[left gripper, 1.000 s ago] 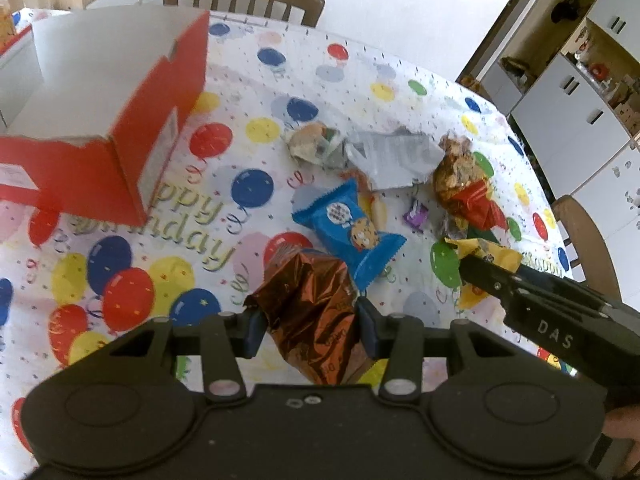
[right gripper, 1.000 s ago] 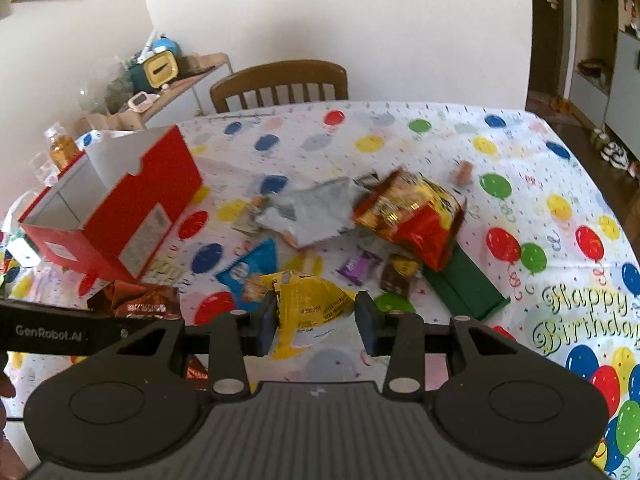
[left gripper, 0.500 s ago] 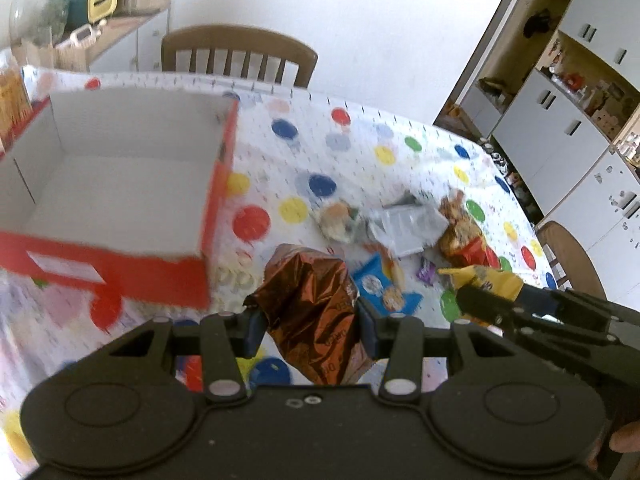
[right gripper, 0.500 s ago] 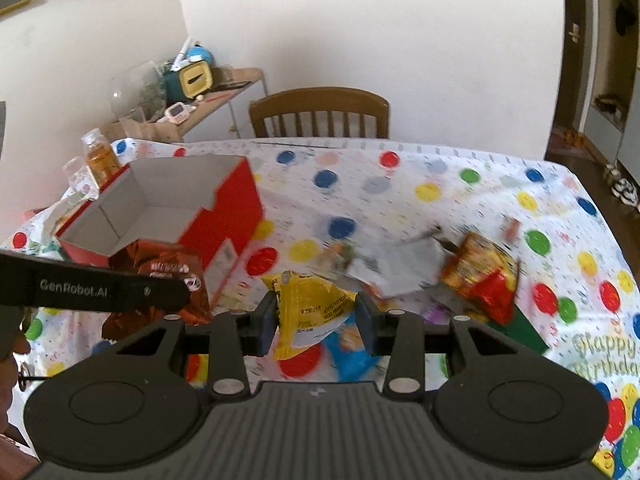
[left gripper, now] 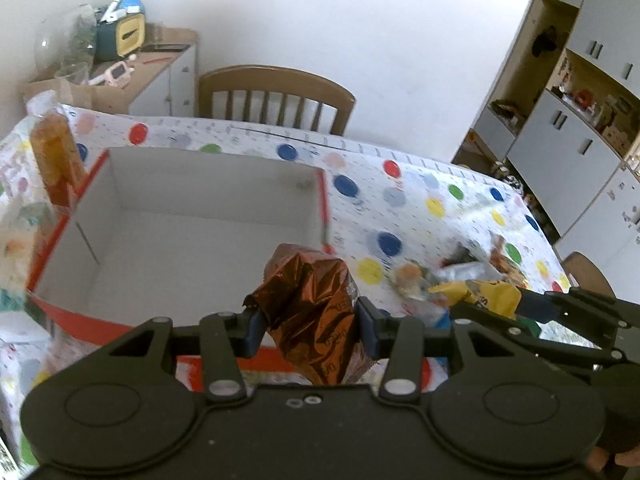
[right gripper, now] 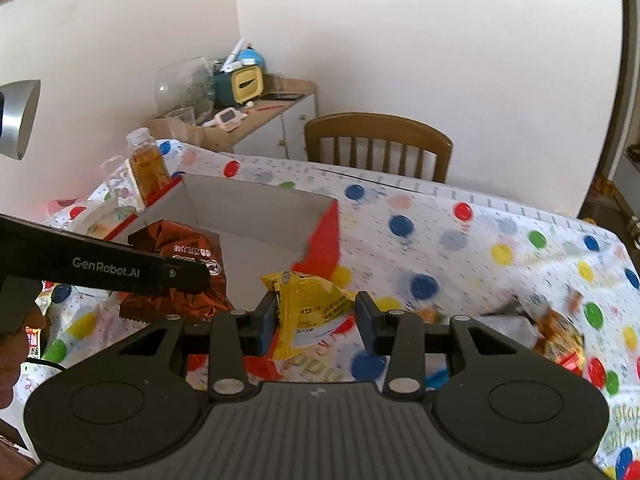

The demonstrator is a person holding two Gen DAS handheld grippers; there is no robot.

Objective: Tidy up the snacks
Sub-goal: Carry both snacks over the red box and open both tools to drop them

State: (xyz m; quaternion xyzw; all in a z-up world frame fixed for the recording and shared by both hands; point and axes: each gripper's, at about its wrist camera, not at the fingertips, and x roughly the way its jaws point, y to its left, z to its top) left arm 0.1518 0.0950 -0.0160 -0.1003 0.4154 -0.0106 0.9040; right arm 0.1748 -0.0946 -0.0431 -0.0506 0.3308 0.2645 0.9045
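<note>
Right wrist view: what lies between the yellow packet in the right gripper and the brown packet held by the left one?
Nothing lies between them. In the right wrist view only bare tablecloth shows between the yellow packet and the brown packet; the red box sits behind that gap.

A table under a white cloth printed with coloured dots and balloons (left gripper: 404,200) carries an open red cardboard box with a white inside (left gripper: 192,216) near its left edge, a clear bottle of amber drink (right gripper: 147,168) just behind the box, and a blurred heap of snack packets (left gripper: 472,272) toward the right edge
</note>
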